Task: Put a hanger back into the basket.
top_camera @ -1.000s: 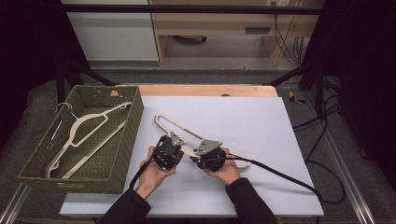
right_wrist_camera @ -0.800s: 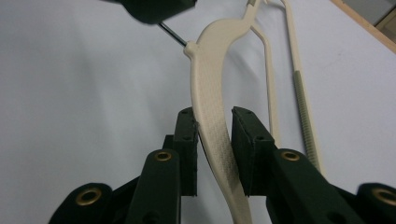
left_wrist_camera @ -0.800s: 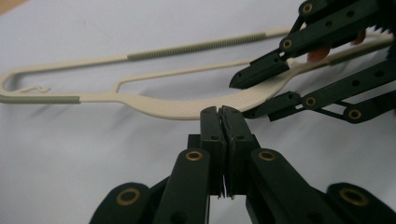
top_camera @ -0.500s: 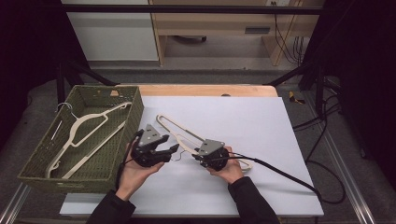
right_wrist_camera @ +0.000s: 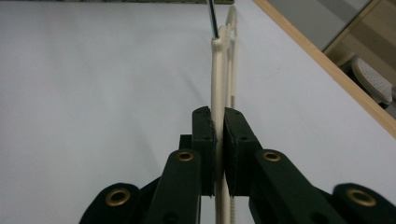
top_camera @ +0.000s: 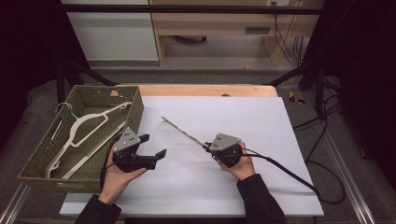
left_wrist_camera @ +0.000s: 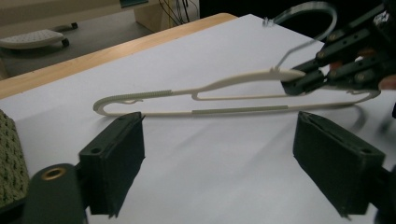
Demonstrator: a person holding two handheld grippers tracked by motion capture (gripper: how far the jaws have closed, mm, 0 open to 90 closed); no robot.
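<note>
One hand now carries the cream hanger (top_camera: 183, 130): the left gripper (top_camera: 153, 146) has just opened wide and drawn off toward eight o'clock, jaws empty, while the right gripper (top_camera: 207, 147) pinches the hanger, raised edge-on over the table (top_camera: 280, 140). The basket (top_camera: 37, 158) at nine o'clock looks the likely destination.

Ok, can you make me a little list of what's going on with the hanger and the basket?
held thing: cream hanger, lifted edge-on above the white sheet
right tool: shut on the hanger, near its metal hook
left tool: open, nothing between its jaws, which have just been opening
basket: green, woven, at the table's left edge
in the basket: another cream hanger, lying flat
likely next step: the held hanger probably goes to the basket
</note>
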